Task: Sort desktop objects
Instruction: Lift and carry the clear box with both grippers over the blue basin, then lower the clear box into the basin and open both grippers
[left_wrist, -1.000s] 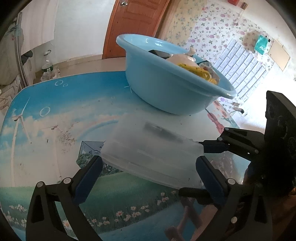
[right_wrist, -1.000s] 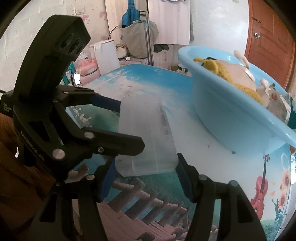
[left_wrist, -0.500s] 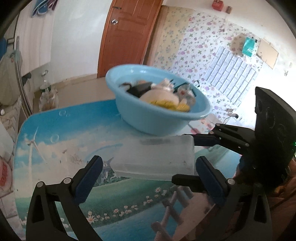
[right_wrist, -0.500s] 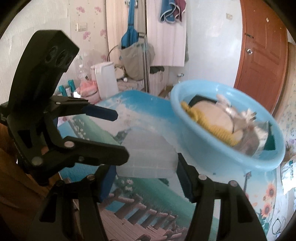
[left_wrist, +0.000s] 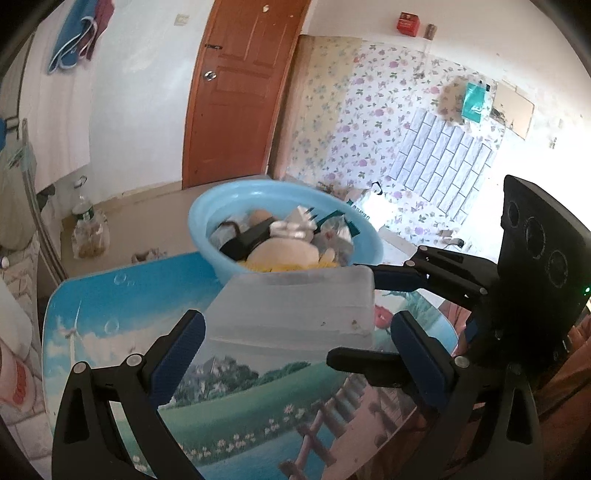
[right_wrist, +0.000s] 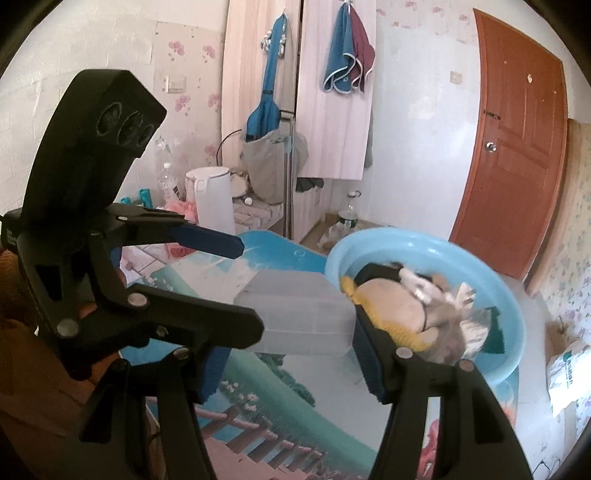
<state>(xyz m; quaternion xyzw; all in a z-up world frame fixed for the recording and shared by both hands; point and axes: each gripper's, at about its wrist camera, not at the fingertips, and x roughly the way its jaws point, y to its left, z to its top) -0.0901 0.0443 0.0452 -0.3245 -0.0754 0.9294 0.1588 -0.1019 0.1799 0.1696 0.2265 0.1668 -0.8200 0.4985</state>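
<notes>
A frosted clear plastic box (left_wrist: 295, 306) is held between both grippers, lifted well above the picture-printed table (left_wrist: 110, 302). My left gripper (left_wrist: 295, 347) is shut on its long sides. My right gripper (right_wrist: 288, 347) is shut on its ends; the box shows there too (right_wrist: 299, 314). Behind the box stands a light blue basin (left_wrist: 207, 225) holding a plush toy, yellow yarn and several small items; it also shows in the right wrist view (right_wrist: 491, 295).
A white kettle (right_wrist: 212, 199) and bottles stand on a side counter beyond the table. A clothes rack with a grey bag (right_wrist: 273, 166) and a wooden door (left_wrist: 240, 92) are behind. A white bag (right_wrist: 569, 373) lies on the floor.
Both grippers have raised the box from just above the table to well above it. The basin now appears lower and farther, and its contents show from above.
</notes>
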